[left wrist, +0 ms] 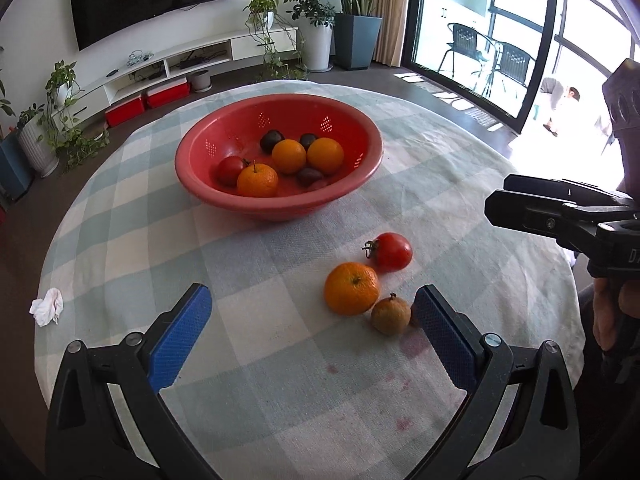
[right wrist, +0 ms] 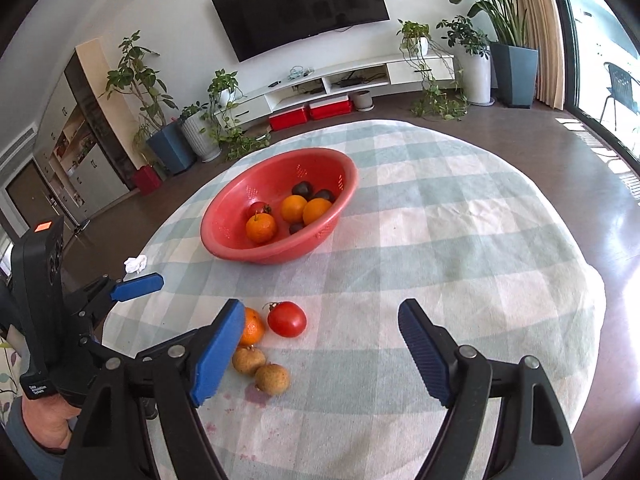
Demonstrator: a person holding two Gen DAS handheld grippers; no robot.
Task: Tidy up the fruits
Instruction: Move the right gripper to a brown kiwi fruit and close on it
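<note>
Right now I hold both the left gripper (left wrist: 312, 328) and right gripper (right wrist: 322, 354) spread wide, gripping nothing, above loose orange (left wrist: 351, 288), tomato (left wrist: 392, 251) and brown fruit (left wrist: 391, 315) near the red perforated plastic bowl (left wrist: 240, 196).

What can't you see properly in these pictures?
- Second small brown fruit: in the left wrist view only one shows; the left hand-held gripper blocks the other.
- Orange on the cloth: partly covered in the right wrist view by the right hand-held gripper.
- Dark fruits in the red bowl: too small to name, partly behind oranges.
- White scrap: too small to identify.
</note>
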